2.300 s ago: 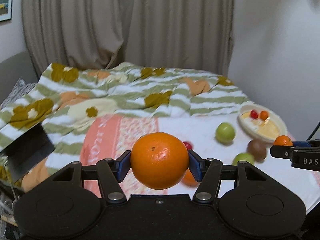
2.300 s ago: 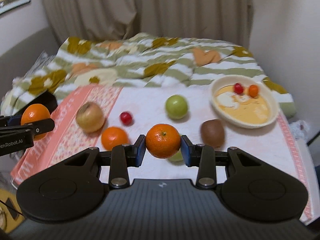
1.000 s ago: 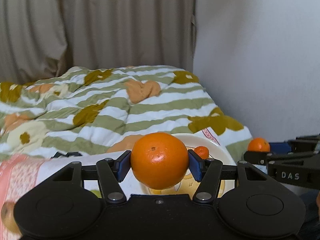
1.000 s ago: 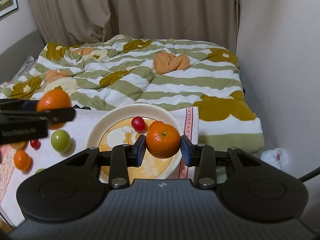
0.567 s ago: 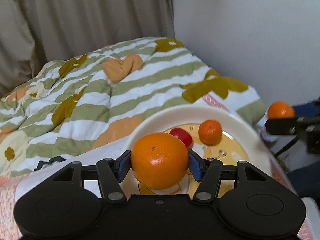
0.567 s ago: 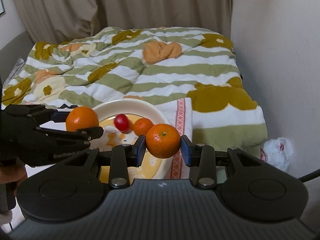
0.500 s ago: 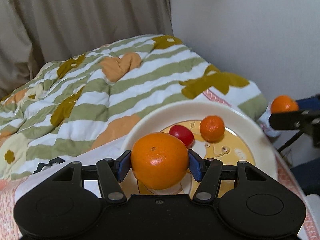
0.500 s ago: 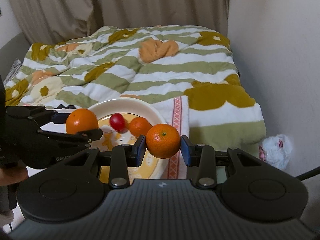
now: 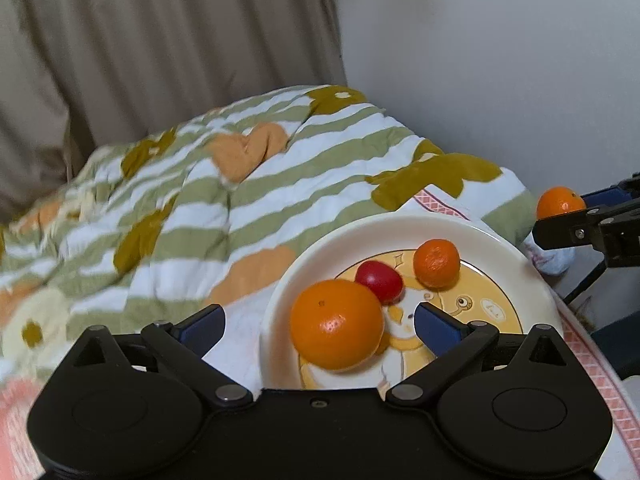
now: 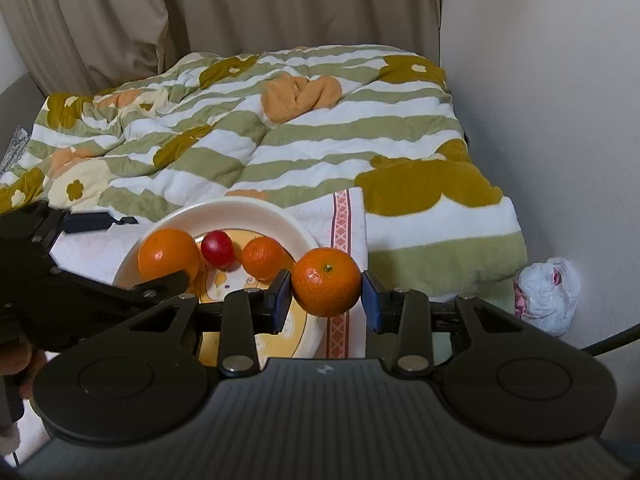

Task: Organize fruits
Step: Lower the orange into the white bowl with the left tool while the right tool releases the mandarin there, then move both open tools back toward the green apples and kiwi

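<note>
A person is holding two black grippers over a cream plate [image 9: 520, 264] sitting on a white cloth at the corner of a bed.

The left gripper [image 9: 318, 324] is opening wide, its blue pads clear on both sides of a large orange [image 9: 336, 325]. That orange is sitting inside the plate's near left part, touching a red fruit [image 9: 379, 281] just behind it. Nothing is pressing on it now.

The right gripper [image 10: 322, 300] is closed tight on a second orange [image 10: 326, 281], stem facing up, carried in the air. This is probably the next fruit to go in. The plate is lying to the left of this gripper and slightly beyond it; the held orange is hanging over the plate's right rim and the pink-bordered cloth edge. So the right gripper likely needs to shift left before letting go. The oranges are round, so no long axis matters.

Counting: two grippers, one plate. In the plate, three fruits in a row from left to right: the large orange, the red fruit, and a small orange [image 9: 436, 263]. One more orange is in the right gripper. That makes three orange fruits and one red.

Behind, a green-striped quilt [image 10: 280, 128] is covering the bed, with beige curtains [image 10: 240, 4] beyond. A white bag [image 10: 548, 294] is lying on the floor by the wall.
</note>
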`<state>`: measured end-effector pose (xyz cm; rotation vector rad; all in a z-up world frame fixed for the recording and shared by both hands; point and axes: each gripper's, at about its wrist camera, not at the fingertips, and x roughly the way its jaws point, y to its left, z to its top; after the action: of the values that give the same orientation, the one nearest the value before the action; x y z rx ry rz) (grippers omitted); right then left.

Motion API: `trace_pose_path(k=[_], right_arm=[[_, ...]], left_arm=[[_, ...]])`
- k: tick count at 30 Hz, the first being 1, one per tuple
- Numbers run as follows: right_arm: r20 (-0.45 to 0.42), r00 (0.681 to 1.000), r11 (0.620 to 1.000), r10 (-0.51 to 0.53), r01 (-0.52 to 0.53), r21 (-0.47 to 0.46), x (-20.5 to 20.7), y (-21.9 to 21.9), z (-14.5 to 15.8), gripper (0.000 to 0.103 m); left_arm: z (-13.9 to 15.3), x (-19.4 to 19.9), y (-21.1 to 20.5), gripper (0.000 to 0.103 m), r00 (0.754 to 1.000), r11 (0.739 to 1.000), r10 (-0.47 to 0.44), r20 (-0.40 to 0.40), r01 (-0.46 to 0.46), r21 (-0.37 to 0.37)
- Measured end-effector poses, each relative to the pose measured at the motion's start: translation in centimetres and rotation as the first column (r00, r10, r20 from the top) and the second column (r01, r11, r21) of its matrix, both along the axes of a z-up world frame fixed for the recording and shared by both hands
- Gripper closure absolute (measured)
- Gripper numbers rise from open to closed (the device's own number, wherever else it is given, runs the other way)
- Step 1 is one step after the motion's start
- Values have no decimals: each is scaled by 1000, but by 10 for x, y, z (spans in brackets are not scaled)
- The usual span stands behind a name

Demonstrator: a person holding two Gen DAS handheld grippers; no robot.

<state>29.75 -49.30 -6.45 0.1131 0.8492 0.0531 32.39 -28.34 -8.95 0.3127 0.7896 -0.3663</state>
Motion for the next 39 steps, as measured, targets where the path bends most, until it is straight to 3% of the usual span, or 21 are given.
trace_pose_path(k=[10, 16, 27, 30, 33, 34, 39], right_arm=[[-14, 998, 997, 69, -69, -19, 11, 31, -10, 50], [-38, 993, 992, 110, -112, -57, 20, 56, -30, 50], [-52, 991, 985, 126, -131, -108, 25, 63, -47, 49], [-34, 990, 980, 139, -142, -137, 23, 65, -44, 39], [8, 990, 973, 143, -139, -185, 14, 66, -35, 4], [27, 989, 972, 146, -139, -189, 11, 65, -32, 0], [59, 985, 977, 160, -149, -153, -1, 57, -15, 0]], left_arm=[[16, -15, 36, 1, 992, 984, 98, -75, -108, -143], [26, -31, 46, 1, 990, 981, 132, -51, -138, -134], [23, -51, 66, 1, 978, 968, 198, -68, -206, -142], [23, -56, 67, 1, 975, 966, 210, -69, -218, -138], [23, -62, 69, 1, 973, 964, 220, -69, -228, -140], [24, -65, 70, 1, 972, 963, 225, -66, -233, -140], [34, -77, 73, 1, 968, 958, 246, -41, -250, -141]])
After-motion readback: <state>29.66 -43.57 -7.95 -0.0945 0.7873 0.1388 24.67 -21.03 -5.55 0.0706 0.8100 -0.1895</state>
